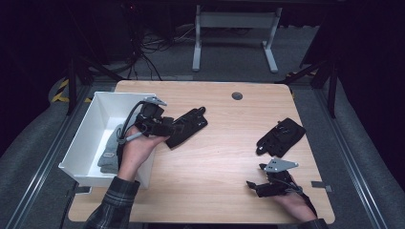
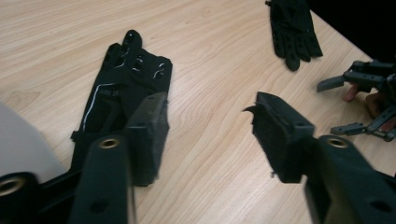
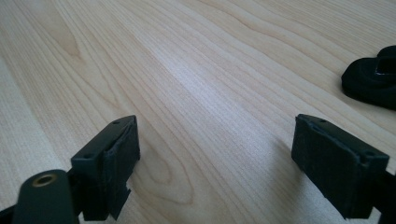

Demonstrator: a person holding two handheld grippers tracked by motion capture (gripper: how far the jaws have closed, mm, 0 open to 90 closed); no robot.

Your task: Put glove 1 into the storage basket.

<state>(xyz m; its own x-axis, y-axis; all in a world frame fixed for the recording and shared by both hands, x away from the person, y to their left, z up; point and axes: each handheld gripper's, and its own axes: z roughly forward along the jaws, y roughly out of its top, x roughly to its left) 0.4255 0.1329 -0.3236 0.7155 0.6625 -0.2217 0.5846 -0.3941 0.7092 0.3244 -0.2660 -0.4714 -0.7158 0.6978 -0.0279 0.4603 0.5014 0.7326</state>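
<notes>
Gloves going into the white bin (image 1: 90, 138), by my read: one grey glove (image 1: 111, 151) already lies inside, two black ones remain on the tabletop (image 1: 224, 157). So roughly a third done. My left tongs (image 1: 168, 128) sit at the cuff of the near black glove (image 1: 187, 126), just beside the bin; their jaws are spread, nothing pinched between them yet. My right tongs (image 1: 255, 187) rest low near the front edge, jaws spread, gripping nothing. The far black glove (image 1: 281, 137) lies well apart, toward the right.

Left gripper view shows the left jaw over the glove's (image 2: 122, 88) cuff edge, the gap over bare wood. Right gripper view catches just a corner of the far glove (image 3: 371, 79).
</notes>
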